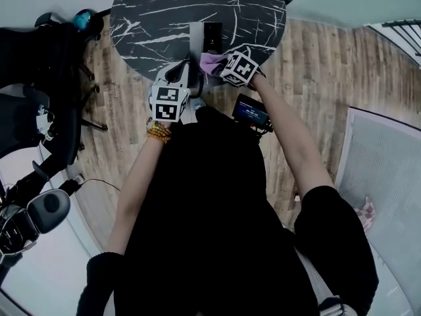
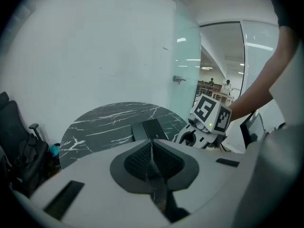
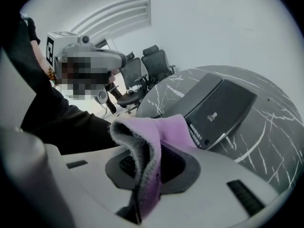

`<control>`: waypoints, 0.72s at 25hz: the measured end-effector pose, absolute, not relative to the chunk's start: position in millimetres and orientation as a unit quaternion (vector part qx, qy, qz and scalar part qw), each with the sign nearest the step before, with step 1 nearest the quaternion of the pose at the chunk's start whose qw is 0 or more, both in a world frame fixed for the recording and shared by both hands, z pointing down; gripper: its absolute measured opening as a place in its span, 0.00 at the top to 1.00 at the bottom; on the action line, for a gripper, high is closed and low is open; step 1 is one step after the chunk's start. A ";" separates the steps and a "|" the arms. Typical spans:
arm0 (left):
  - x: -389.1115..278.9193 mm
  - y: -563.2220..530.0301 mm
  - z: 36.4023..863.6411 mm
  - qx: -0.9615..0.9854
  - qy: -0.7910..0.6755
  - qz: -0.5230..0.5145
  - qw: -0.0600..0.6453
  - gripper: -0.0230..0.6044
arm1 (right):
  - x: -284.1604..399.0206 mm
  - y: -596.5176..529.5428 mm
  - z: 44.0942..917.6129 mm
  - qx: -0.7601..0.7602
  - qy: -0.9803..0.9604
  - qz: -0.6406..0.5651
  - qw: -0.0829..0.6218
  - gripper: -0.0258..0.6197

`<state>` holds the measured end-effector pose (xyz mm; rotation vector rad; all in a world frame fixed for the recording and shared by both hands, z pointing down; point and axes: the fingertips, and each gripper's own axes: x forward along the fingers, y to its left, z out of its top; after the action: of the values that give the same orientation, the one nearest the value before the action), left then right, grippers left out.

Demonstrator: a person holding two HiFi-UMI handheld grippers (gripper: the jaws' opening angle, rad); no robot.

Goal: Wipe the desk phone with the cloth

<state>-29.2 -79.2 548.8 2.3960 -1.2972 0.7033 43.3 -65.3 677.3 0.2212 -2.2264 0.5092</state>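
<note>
The dark desk phone (image 1: 207, 38) lies flat near the front edge of the round black marble table (image 1: 151, 12). My right gripper (image 1: 222, 64) is shut on a purple cloth (image 1: 210, 63), held just short of the phone's near end. In the right gripper view the cloth (image 3: 154, 144) bulges up out of the jaws, with the phone (image 3: 221, 106) right behind it. My left gripper (image 1: 185, 73) hovers at the table edge, left of the cloth. Seen from its own camera, the left gripper (image 2: 152, 156) is shut with nothing in it, and the phone (image 2: 151, 128) lies ahead.
Black office chairs (image 1: 46, 78) stand on the wooden floor left of the table, and more chairs (image 3: 149, 63) show beyond it. A small lit screen (image 1: 253, 112) sits by my right forearm. A white panel (image 1: 381, 170) lies at the right.
</note>
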 end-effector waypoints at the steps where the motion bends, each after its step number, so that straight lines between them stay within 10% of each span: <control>1: -28.5 -83.5 540.2 0.845 -0.458 0.232 0.152 0.93 | 40.8 -70.1 667.9 0.086 -0.891 0.195 0.401 0.86; 18: -19.1 -124.7 415.5 0.835 -0.539 0.109 -0.023 0.93 | 44.6 -136.6 416.6 0.487 -0.873 0.026 0.016 0.87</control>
<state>-19.1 -124.7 415.5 2.6625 -1.7186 0.3474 44.6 -136.6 416.6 1.5151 -2.7135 0.0808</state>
